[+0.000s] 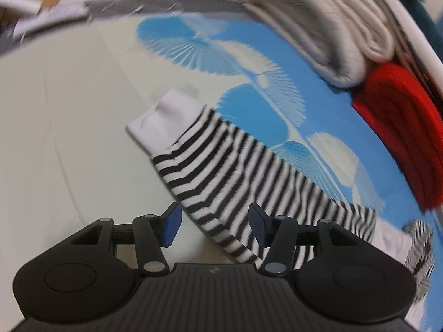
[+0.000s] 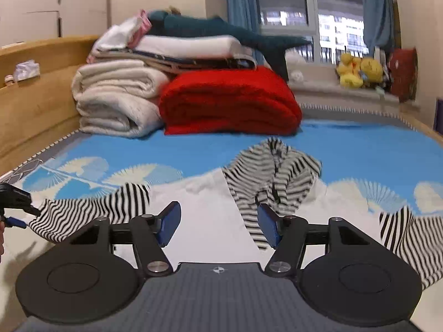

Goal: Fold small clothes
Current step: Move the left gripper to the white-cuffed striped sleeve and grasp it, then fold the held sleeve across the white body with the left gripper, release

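Note:
A small black-and-white striped garment with white panels lies spread on the bed. In the left wrist view its striped sleeve (image 1: 221,171) with a white cuff (image 1: 166,116) runs diagonally across the sheet. My left gripper (image 1: 214,225) is open, its jaws straddling the sleeve's lower edge just above it. In the right wrist view the garment's white body (image 2: 205,210) lies ahead, with the striped hood (image 2: 274,171) bunched at the middle and striped sleeves at left (image 2: 91,210) and right (image 2: 409,238). My right gripper (image 2: 218,225) is open over the body. The left gripper (image 2: 16,207) shows at the left sleeve's end.
Folded cream blankets (image 2: 116,99), a red blanket (image 2: 229,105) and stacked bedding sit at the bed's head. A wooden bed frame (image 2: 33,88) runs along the left. Yellow plush toys (image 2: 357,72) sit on the windowsill. The sheet (image 2: 171,149) is blue with white fan prints.

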The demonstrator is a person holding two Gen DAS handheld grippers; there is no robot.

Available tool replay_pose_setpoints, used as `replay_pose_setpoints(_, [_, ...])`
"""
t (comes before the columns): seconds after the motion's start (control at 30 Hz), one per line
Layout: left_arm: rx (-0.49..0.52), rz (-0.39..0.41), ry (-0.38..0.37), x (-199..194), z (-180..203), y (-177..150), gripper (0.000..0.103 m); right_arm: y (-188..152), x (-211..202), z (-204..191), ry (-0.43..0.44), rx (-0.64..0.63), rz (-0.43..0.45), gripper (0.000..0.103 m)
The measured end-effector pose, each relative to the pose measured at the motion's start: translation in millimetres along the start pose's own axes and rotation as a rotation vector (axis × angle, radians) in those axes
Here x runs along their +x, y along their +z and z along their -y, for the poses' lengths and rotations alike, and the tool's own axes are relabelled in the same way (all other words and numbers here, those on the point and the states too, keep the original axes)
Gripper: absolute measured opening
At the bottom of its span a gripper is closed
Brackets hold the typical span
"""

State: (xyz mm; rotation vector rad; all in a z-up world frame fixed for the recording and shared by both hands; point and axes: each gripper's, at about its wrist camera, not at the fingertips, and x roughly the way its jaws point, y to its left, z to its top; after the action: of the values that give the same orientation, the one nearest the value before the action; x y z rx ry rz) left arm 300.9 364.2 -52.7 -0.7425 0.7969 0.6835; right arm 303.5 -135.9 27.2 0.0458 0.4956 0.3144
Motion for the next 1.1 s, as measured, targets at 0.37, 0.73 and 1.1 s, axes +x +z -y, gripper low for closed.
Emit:
replay_pose_setpoints(0.37, [-0.146, -0.068, 0.053, 34, -17, 7, 0.059, -7, 36, 25, -0.009, 0.056, -0.151, 0.063])
replay_pose_setpoints(0.73, [0.002, 0.106, 0.076, 0, 27, 5, 0.001, -11, 45, 36, -0.014, 0.091, -0.210, 0.058])
replay_pose_setpoints(1.1, [0.603, 0.188, -0.591, -115, 207, -141, 0.001, -9, 45, 79, -0.101, 0.217, -0.228, 0.029])
